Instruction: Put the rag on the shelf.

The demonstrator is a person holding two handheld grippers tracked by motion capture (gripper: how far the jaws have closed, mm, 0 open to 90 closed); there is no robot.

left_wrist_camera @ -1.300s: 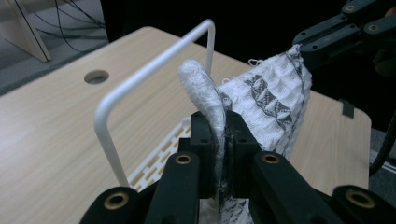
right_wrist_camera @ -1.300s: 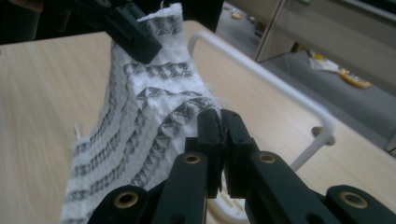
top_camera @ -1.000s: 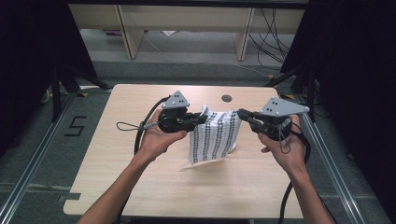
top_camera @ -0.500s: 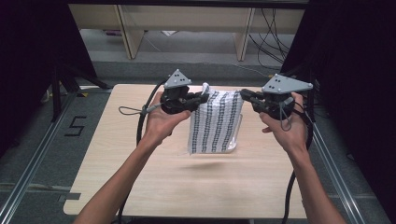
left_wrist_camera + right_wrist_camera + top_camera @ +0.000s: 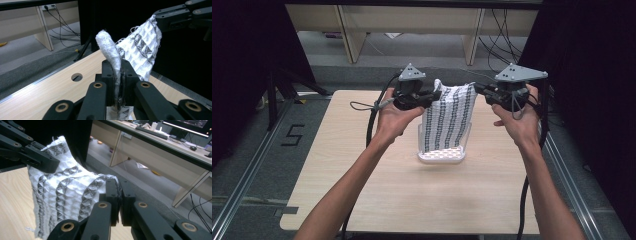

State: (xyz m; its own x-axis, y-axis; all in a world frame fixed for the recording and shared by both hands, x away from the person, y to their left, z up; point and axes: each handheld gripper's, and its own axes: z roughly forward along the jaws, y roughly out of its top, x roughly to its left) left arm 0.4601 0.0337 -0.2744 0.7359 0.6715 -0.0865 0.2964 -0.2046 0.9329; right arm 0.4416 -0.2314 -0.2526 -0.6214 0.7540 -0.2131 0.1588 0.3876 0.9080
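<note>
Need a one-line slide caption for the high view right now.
Left gripper and right gripper each pinch a top corner of the striped cloth, hanging above the table.

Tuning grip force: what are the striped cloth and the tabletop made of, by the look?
Cloth: looks like a woven waffle-weave textile, probably cotton, matte, white with dark stripes. It has a raised grid texture, frayed threads at a corner, and hangs limp from the left gripper and right gripper.
Table: light wood-grain top, likely laminate. The surface is smooth with a slight sheen and even grain.

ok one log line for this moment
left tongs: shut on cloth corner | right tongs: shut on other corner | cloth: hanging over table
</note>
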